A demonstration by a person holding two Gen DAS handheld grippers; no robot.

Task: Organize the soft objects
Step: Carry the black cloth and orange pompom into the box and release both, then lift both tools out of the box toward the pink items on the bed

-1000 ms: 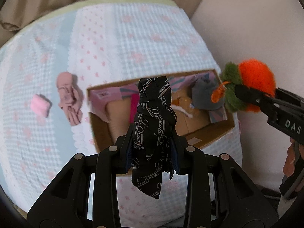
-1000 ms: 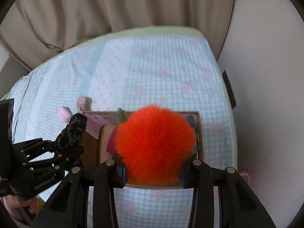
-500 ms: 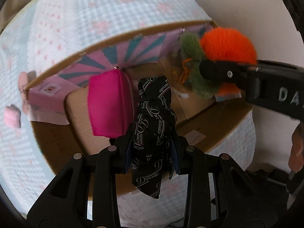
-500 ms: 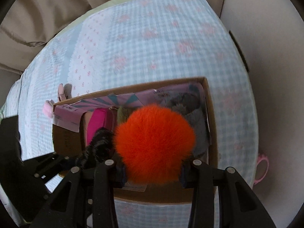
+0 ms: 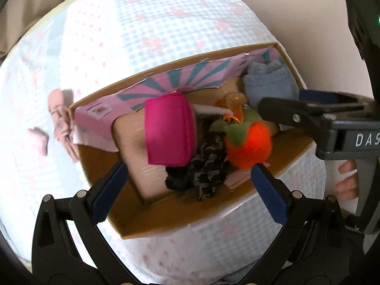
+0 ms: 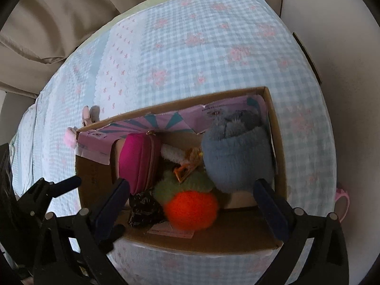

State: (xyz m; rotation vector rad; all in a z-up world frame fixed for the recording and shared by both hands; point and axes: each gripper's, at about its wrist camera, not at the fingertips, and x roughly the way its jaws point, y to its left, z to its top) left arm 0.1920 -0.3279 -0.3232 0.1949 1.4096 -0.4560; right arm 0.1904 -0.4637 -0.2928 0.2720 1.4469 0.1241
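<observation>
Cardboard box (image 6: 276, 128) on checked bedspread (image 6: 201, 35). Contents: black scarf (image 5: 201, 166) beside orange plush toy (image 6: 191, 210), both lying loose. Left gripper (image 5: 187, 187) and right gripper (image 6: 190, 204): jaws just opened wide above box, gripping nothing.

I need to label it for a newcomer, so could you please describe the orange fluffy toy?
Look inside the cardboard box on the checked bedcover. Near its front wall lies the orange pompom, topped with green fuzz, between a black scarf and a blue plush.

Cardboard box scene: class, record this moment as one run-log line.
left tool: open, just released | right tool: open, just released | black scarf, orange pompom: in cardboard box
</observation>
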